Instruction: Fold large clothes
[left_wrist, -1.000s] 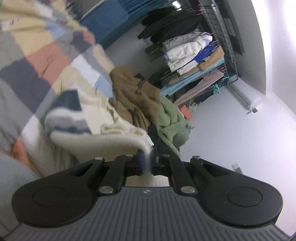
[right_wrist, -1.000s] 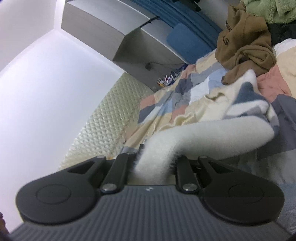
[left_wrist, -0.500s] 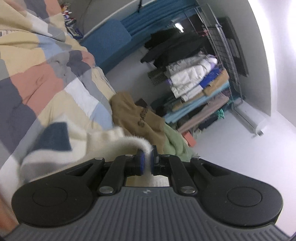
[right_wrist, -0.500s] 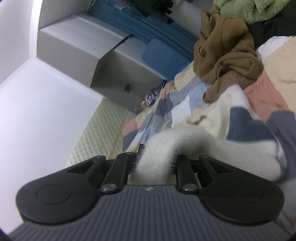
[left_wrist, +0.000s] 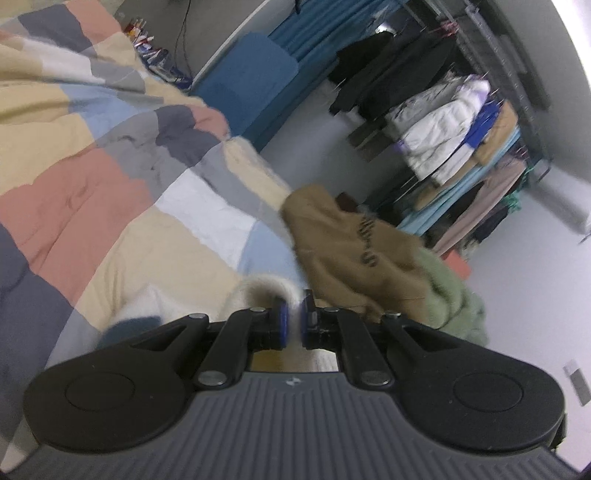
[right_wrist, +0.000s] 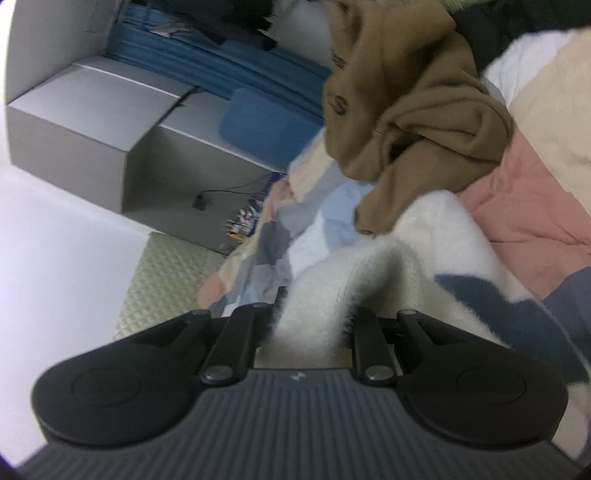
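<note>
A fluffy cream sweater with dark blue stripes (right_wrist: 436, 258) lies on a patchwork quilt. My right gripper (right_wrist: 314, 325) is shut on a thick fold of it, and the fabric bulges out between the jaws. In the left wrist view only a cream edge of the sweater (left_wrist: 255, 295) and a blue stripe show. My left gripper (left_wrist: 293, 325) is shut on a thin bit of that edge between its blue pads (left_wrist: 282, 325). Most of the sweater is hidden under the gripper bodies.
The patchwork quilt (left_wrist: 110, 192) covers the bed. A brown hoodie (left_wrist: 343, 243) (right_wrist: 413, 96) and a green fleece (left_wrist: 454, 299) are heaped at the bed's edge. A rack of hanging clothes (left_wrist: 454, 140) stands beyond, and a blue cushion (left_wrist: 255, 81) and grey cabinets (right_wrist: 92, 136) lie further off.
Both grippers have carried the sweater forward and down toward the brown hoodie. Less of the sweater shows ahead of the left gripper, and the hoodie looms larger in both views.
</note>
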